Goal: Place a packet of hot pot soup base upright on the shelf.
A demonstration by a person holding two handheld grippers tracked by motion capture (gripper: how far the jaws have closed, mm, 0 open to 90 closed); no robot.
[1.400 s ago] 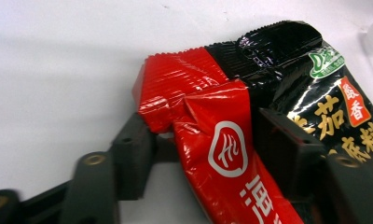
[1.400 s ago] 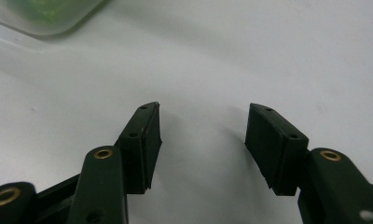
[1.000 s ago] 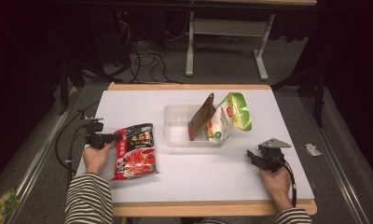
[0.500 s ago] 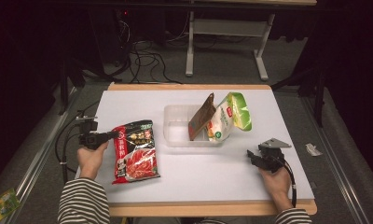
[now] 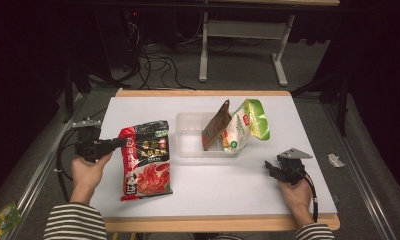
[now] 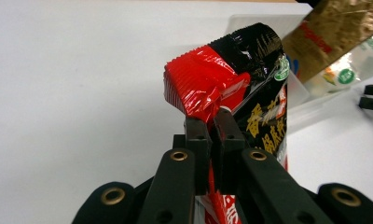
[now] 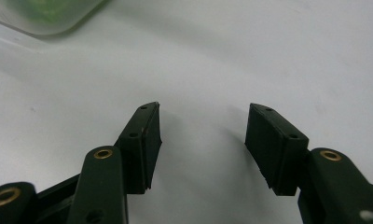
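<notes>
Red pouch (image 5: 146, 159) is lifting off the tabletop (image 5: 228, 185) at nine o'clock of the bin (image 5: 190, 137), its edge pinched in the left gripper (image 5: 119, 143), whose fingers have just been closing on it. Right gripper (image 5: 269, 168) is resting, fingers wide, empty. Next, probably: carrying the pouch over the bin without losing that thin grip.

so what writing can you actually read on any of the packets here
Red and black packet, pinched by the left gripper: large pale Chinese characters, partly cut off; one looks like "番", the rest not sure.
Round green badge on that packet: too blurred.
Brown packet in the clear tray: red lettering, blurred.
Green and white packet: small red label, too small.
</notes>
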